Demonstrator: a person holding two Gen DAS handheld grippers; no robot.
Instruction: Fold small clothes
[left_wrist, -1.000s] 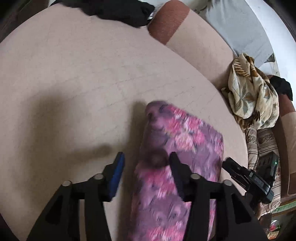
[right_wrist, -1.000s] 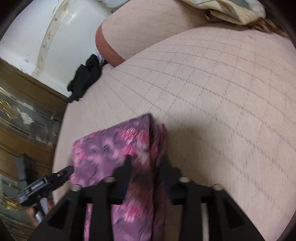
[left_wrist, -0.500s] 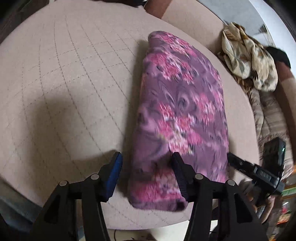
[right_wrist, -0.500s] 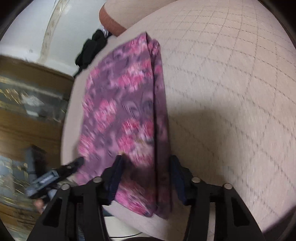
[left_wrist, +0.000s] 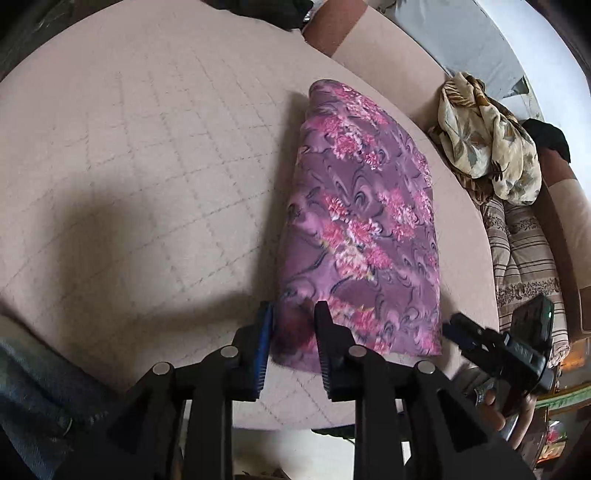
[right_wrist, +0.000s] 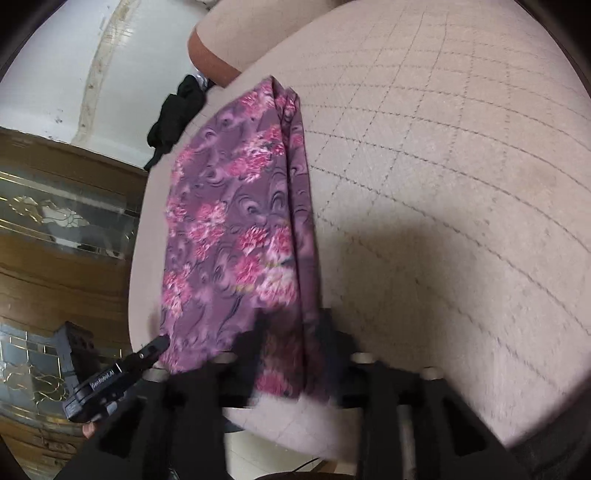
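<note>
**Left wrist view: folded floral cloth pinched at its near corner**

Left wrist view shows the left hand-held gripper (left_wrist: 293, 314) with its jaws just closed onto the near left corner of a purple floral cloth (left_wrist: 362, 229), the fabric bunched between the blue-edged pads. The cloth lies folded into a long strip on a beige quilted cushion (left_wrist: 147, 166), its far end pointing away from the camera. Right wrist view shows the right hand-held gripper (right_wrist: 293, 325) at the cloth's (right_wrist: 236, 229) near right corner; its jaws have just been opening and stand apart, with the folded edge lying between them, though blur hides whether the pads touch it. A black garment (right_wrist: 177, 110) sits at the cushion's far edge, and a cream patterned scarf (left_wrist: 487, 136) is heaped beside the cushion.
</note>
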